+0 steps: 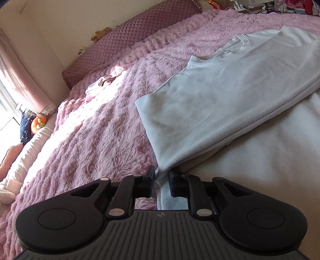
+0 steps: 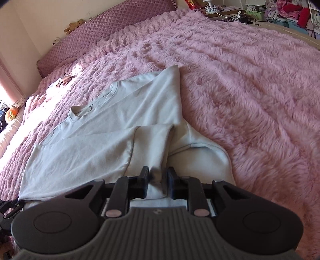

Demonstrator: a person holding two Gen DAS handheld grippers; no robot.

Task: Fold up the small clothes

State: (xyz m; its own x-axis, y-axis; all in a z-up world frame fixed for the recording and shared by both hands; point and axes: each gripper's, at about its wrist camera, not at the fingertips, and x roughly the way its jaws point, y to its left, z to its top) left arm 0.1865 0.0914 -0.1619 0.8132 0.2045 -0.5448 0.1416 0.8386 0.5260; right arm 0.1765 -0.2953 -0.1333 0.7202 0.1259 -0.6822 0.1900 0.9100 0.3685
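A pale blue-white long-sleeved shirt [image 1: 230,104] lies partly folded on a fluffy pink blanket [image 1: 96,130], its collar pointing away from me. In the left wrist view, a lower corner of the shirt runs down between the fingers of my left gripper [image 1: 161,176]. The jaws stand a little apart and do not pinch it. In the right wrist view, the shirt [image 2: 120,124] has a sleeve folded across its body. A ridge of that cloth sits loosely between the slightly parted fingers of my right gripper [image 2: 158,176].
A quilted mauve headboard cushion [image 1: 128,38] with a small teddy bear [image 1: 102,34] on it lines the far side of the bed. A small pile of pink clothes [image 1: 100,84] lies in sunlight near it. Cluttered shelves [image 2: 290,14] stand at the far right, and the pink blanket [image 2: 250,90] spreads out to the right.
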